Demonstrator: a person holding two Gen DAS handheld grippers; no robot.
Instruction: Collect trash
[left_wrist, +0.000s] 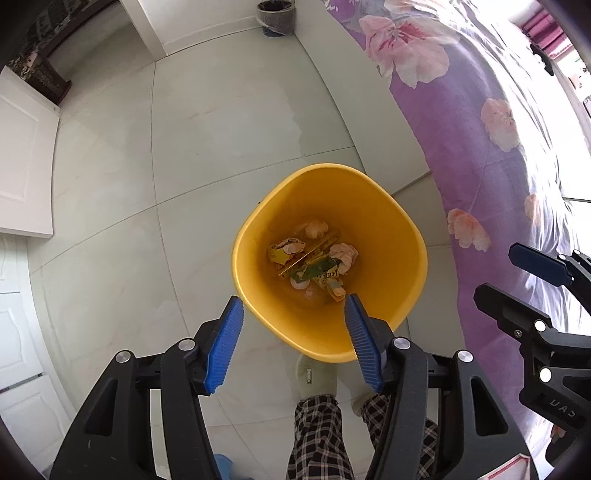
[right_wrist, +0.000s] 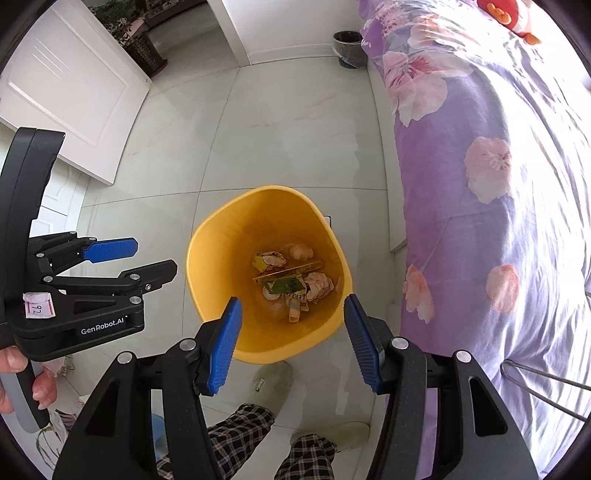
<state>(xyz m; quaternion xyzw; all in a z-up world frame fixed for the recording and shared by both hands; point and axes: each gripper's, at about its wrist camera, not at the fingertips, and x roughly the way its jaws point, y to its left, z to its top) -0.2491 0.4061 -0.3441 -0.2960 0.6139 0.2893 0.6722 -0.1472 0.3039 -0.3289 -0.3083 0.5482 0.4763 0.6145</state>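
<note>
A yellow bin (left_wrist: 266, 210) (right_wrist: 221, 240) stands on the pale tiled floor beside the bed. At its bottom lies trash (left_wrist: 314, 258) (right_wrist: 291, 280): crumpled pink tissues, yellow and green wrappers, a thin stick. My left gripper (left_wrist: 294, 299) hangs above the bin's near rim and points straight down, open, with nothing between its blue pads. My right gripper (right_wrist: 292, 299) hovers over the same near rim, also open and empty. Each shows in the other's view: the right gripper (left_wrist: 495, 270) at the right, the left gripper (right_wrist: 156, 254) at the left, held by a hand.
A bed with a purple floral cover (left_wrist: 480, 147) (right_wrist: 480, 184) runs along the right. A small grey bin (left_wrist: 276, 16) (right_wrist: 349, 48) stands by the far wall. A white door (right_wrist: 74, 92) is at the left. The person's plaid-trousered legs and slippers (right_wrist: 269, 384) stand just behind the yellow bin.
</note>
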